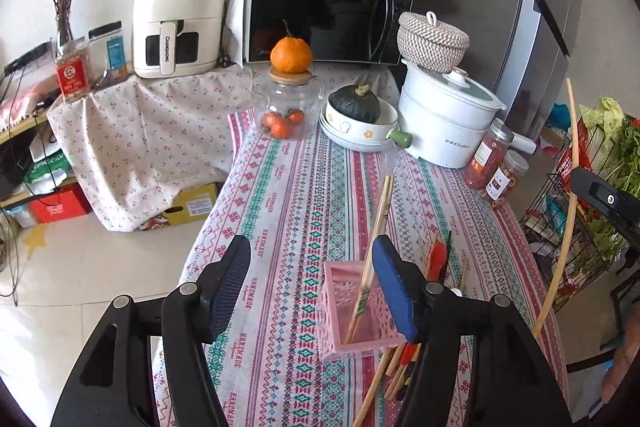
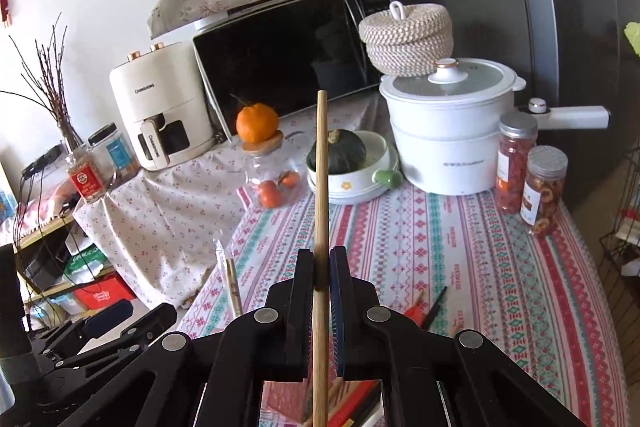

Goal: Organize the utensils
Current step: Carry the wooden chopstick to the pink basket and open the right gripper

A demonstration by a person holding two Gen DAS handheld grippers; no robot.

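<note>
My right gripper [image 2: 321,267] pinches a long chopstick [image 2: 321,163]; my left gripper [image 1: 310,281] is spread, empty, beside the pink basket [image 1: 340,307], which I could tip by nudging it.

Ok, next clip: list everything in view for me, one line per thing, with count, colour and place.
pink basket: one, near table edge, between the open left fingers
wrapped chopsticks: one pair, tan, leaning in the basket
loose utensils: several, red, black, tan, on the cloth right of the basket; count unclear
bamboo chopstick: one, tan, upright in the right gripper
tablecloth: one, striped pink and green
glass jar: one, clear, orange fruit on its lid
squash: one, dark green, in a white bowl
white pot: one, woven basket on top
snack jars: two, right of the pot
microwave: one, black, at the back
air fryer: one, cream, back left
left gripper: open
right gripper: shut on the chopstick
</note>
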